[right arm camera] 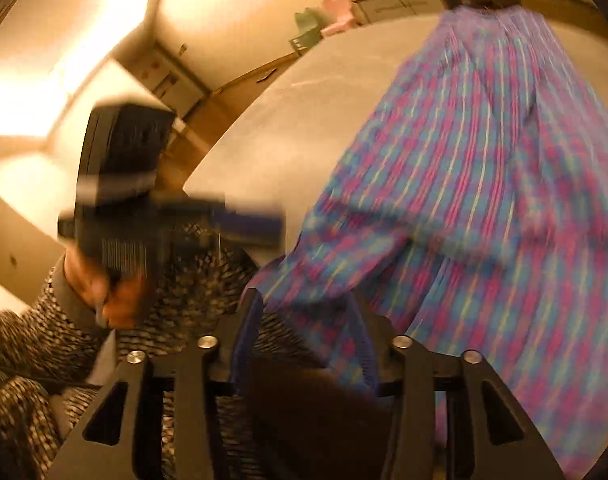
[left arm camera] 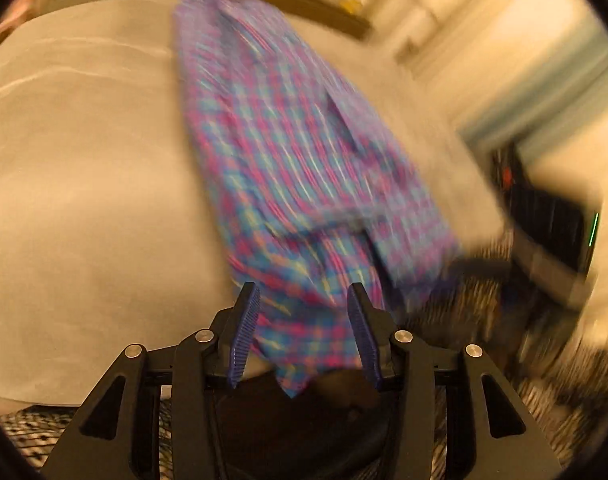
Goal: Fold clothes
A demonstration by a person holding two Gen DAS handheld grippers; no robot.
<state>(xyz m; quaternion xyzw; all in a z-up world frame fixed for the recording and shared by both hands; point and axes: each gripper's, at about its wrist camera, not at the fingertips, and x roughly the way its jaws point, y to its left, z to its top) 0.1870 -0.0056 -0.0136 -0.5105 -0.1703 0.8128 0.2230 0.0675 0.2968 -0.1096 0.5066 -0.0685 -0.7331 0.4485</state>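
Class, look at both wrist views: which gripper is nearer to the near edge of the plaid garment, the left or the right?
Too close to call: both are at it. The left gripper has the plaid garment hanging between its open jaws; so does the right gripper.

Nothing here can be read: both views are smeared with motion, and the boxes and small things along the far wall carry no lettering, label or number I can make out

Plaid garment (left arm camera: 295,152) lengthwise on table (left arm camera: 83,160)
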